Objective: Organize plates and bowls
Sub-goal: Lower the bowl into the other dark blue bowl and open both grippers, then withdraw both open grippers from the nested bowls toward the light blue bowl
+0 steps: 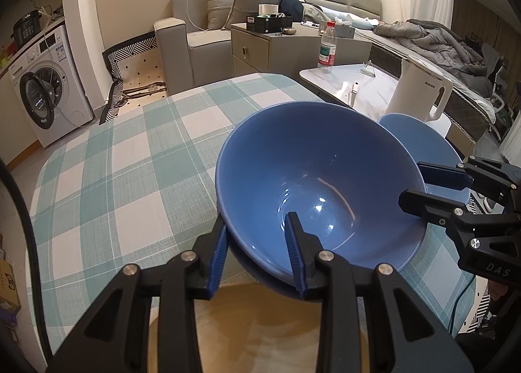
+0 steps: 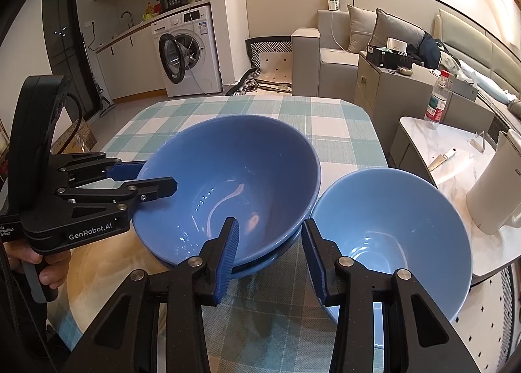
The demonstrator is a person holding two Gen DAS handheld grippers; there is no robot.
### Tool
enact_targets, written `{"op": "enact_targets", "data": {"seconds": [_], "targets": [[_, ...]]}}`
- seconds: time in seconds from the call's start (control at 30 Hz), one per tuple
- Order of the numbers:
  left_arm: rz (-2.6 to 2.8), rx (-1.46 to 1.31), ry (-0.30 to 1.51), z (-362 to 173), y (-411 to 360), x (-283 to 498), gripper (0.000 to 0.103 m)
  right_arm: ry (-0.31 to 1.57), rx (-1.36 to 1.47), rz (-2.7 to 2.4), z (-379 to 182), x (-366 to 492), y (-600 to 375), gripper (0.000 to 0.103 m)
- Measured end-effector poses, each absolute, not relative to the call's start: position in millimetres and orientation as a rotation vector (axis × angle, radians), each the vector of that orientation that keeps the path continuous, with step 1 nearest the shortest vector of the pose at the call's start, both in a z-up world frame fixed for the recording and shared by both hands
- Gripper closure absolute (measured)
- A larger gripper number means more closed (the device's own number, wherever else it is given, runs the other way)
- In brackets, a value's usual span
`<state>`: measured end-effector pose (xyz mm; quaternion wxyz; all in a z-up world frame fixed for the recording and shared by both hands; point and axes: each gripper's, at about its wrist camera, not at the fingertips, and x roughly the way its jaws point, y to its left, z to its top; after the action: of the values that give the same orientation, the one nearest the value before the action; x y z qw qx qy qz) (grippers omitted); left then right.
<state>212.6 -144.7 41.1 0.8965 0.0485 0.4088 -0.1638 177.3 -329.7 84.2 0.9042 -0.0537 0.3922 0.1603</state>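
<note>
Two grippers straddle opposite rims of the big bowl (image 2: 228, 184), nested in another on the checked table (image 1: 114, 161): the left gripper (image 1: 257, 252) and right gripper (image 2: 270, 255) each part-open, pads not plainly pinching. The small bowl (image 2: 390, 229) stands just beside. Likely step: stacking; next, release cleanly.

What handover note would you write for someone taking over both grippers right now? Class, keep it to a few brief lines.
Left gripper: astride the large blue bowl's near rim; grip unclear.
Right gripper: astride its right rim, beside the small blue bowl; grip unclear.
Done: the large bowl sits in another blue dish.
Left: the small bowl is not yet stacked.
</note>
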Motion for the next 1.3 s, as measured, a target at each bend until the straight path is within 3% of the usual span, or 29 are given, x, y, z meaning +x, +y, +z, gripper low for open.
{"op": "enact_targets", "data": {"seconds": [0.53,0.77,0.9,1.13,1.27,1.3], "targets": [[-0.314,0.112,0.884,28,-139,220,0.066,0.815,-0.148,0.397,77,176,-317,0.062],[-0.315,0.102,0.903,23,-139,219,0.065,0.81,-0.13,0.386,80,177,-321,0.054],[-0.329,0.09,0.896,25,-138,217,0.054,0.801,-0.111,0.377,82,175,-325,0.035],[-0.326,0.082,0.895,29,-139,214,0.044,0.768,-0.076,0.373,91,171,-331,0.02],[-0.324,0.056,0.893,31,-136,212,0.023,0.752,-0.067,0.358,94,169,-335,0.012],[-0.324,0.047,0.888,32,-136,211,0.023,0.75,-0.064,0.35,95,168,-336,0.009]]}}
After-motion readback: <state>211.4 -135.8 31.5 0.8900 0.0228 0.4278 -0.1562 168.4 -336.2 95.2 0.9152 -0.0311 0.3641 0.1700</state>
